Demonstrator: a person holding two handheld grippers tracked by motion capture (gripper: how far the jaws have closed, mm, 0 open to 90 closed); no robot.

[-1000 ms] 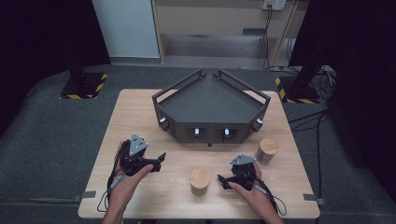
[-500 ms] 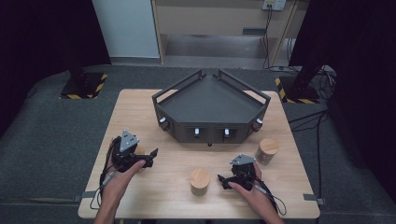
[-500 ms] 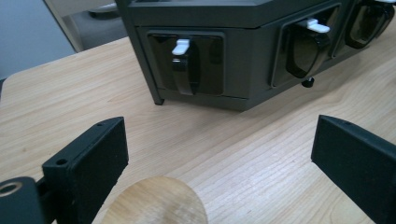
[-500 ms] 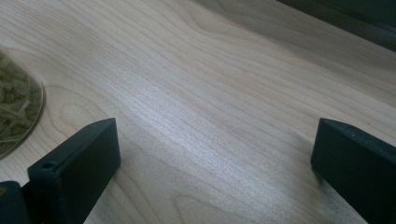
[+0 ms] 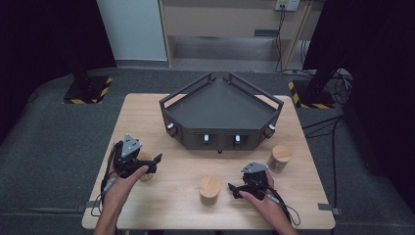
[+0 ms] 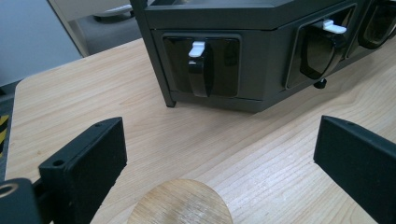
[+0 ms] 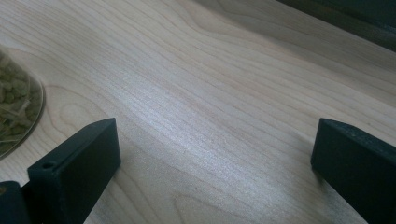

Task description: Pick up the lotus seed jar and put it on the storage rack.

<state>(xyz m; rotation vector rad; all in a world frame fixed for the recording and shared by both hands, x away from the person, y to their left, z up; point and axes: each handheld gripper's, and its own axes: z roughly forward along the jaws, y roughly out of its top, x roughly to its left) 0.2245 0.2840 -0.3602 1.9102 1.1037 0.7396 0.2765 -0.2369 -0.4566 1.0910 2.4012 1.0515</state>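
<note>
The left gripper [image 5: 155, 161] had drifted back right since half a second before; the right gripper [image 5: 234, 190] had stayed put. Both jaws stood wide apart, empty. A wooden-lidded jar [image 6: 180, 203] lay low between the left jaws, untouched, before the dark rack [image 5: 221, 108].

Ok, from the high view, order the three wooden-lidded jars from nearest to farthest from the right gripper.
1. Middle jar, just to the left of the right gripper.
2. Right jar, beyond it by the table's right edge.
3. Left jar, under the left gripper.
</note>
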